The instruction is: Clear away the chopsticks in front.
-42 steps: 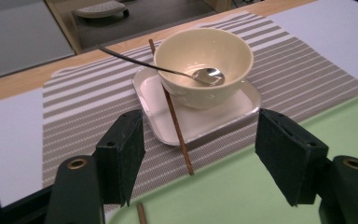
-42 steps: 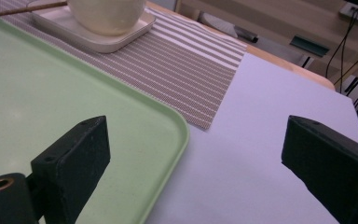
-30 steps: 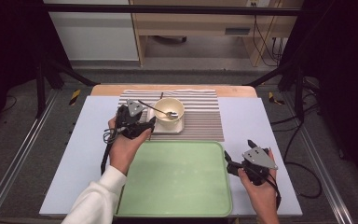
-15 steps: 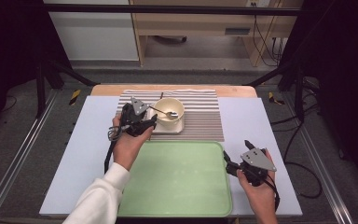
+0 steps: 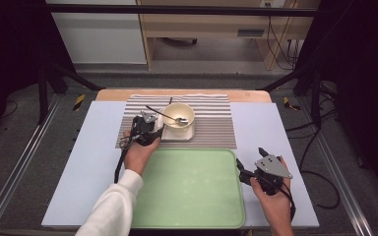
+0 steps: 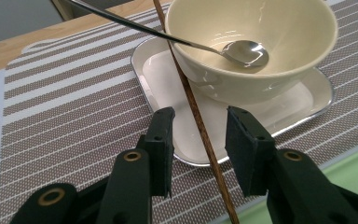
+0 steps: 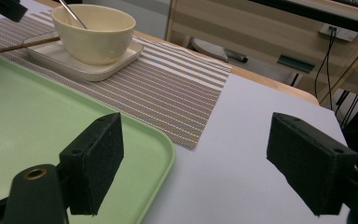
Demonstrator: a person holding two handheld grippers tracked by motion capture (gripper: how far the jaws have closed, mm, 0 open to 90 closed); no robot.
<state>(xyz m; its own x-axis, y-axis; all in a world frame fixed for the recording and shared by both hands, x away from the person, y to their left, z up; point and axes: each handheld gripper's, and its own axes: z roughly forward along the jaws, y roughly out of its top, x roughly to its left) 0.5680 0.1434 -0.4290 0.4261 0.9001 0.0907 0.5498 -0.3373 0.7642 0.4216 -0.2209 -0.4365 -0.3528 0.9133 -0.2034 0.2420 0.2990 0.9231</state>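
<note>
A cream bowl [image 5: 178,115] [image 6: 265,79] with a metal spoon [image 6: 244,51] in it stands on a white square plate [image 6: 158,70]. A brown chopstick [image 6: 186,88] leans across the plate's near left corner. My left gripper [image 5: 156,132] [image 6: 199,116] is low over the striped placemat [image 5: 211,130], its jaws on either side of the chopstick. They have just been closing, and a gap still shows on each side of the stick. My right gripper [image 5: 250,162] [image 7: 196,135] stands open by the right edge of the green tray [image 5: 192,191] [image 7: 37,116], nothing between its jaws.
The tray lies at the table's front middle on a pale blue mat [image 5: 275,128]. The wooden table edge [image 5: 113,93] runs behind the placemat. Dark stand legs and cables flank the table on the floor.
My left gripper has moved forward and down to the plate's left side, and its jaws have narrowed around the chopstick. The right gripper has stayed where it was.
</note>
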